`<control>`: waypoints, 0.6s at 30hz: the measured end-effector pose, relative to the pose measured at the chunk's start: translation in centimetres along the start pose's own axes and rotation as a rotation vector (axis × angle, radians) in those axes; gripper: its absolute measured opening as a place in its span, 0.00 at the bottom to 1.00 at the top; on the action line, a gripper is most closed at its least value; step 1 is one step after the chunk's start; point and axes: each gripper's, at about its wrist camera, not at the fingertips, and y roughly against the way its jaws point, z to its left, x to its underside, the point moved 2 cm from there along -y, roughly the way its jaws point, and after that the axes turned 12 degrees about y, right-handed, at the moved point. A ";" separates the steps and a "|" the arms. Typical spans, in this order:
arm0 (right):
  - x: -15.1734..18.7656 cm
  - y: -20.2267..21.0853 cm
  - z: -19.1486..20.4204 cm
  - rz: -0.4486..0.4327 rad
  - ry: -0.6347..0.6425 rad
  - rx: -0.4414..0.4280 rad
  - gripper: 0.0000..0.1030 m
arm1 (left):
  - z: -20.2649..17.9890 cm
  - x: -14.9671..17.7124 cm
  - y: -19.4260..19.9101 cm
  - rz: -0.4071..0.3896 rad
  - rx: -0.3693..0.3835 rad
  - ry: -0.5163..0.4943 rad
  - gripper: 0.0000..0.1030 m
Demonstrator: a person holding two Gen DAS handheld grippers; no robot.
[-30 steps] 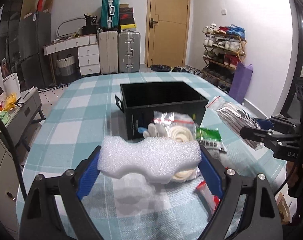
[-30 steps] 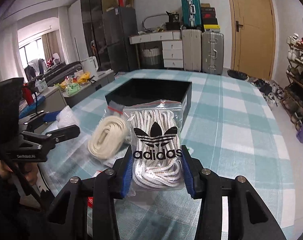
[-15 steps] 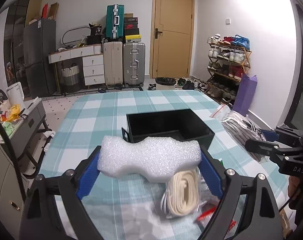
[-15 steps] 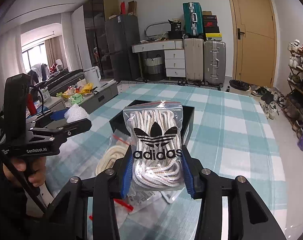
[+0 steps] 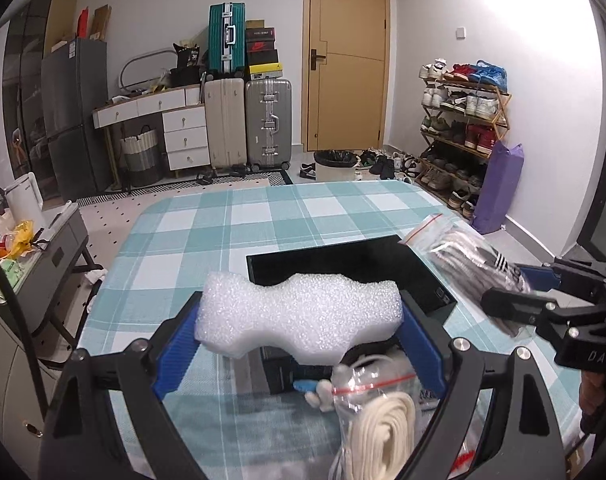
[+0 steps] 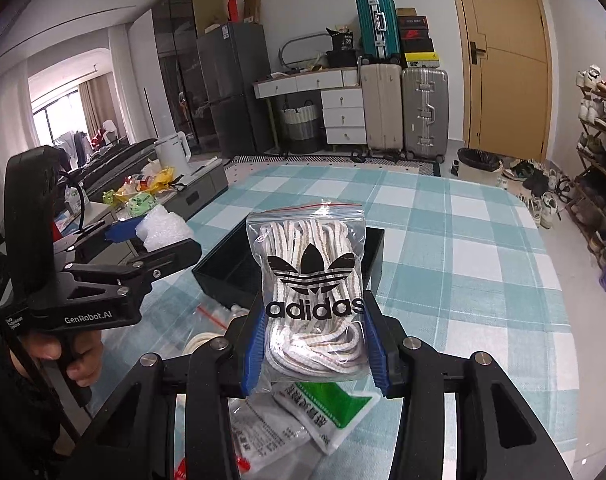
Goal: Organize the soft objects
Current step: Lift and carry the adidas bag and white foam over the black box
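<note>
My left gripper (image 5: 299,320) is shut on a white foam block (image 5: 299,314), held up over the near edge of an open black box (image 5: 343,264). In the right wrist view my right gripper (image 6: 313,344) is shut on a clear zip bag of white laces (image 6: 311,300) with a black adidas logo, raised in front of the black box (image 6: 223,268). The left gripper (image 6: 151,236) with its foam shows at the left there, held by a hand (image 6: 59,354). The right gripper (image 5: 515,284) and its bag (image 5: 463,252) appear at the right of the left wrist view.
On the checked tablecloth (image 5: 263,220) below lie a bag of cream cord (image 5: 383,428), a small white and blue item (image 5: 315,388) and a green and white packet (image 6: 327,408). A side cart (image 5: 23,256) stands left; a shoe rack (image 5: 459,128) stands right.
Both grippers have risen with their loads and moved toward the black box, whose inside now shows. The foam block has gone from in front of the box to over its near edge.
</note>
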 end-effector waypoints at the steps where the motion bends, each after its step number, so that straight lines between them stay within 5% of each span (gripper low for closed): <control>1: -0.1 -0.3 -0.1 0.003 -0.002 0.001 0.42 | 0.0 -0.1 -0.4 0.004 -0.003 0.000 0.87; 18: -1.1 -5.5 -0.9 0.070 0.019 -0.001 0.42 | -0.2 -0.4 -4.9 0.039 -0.027 -0.024 0.87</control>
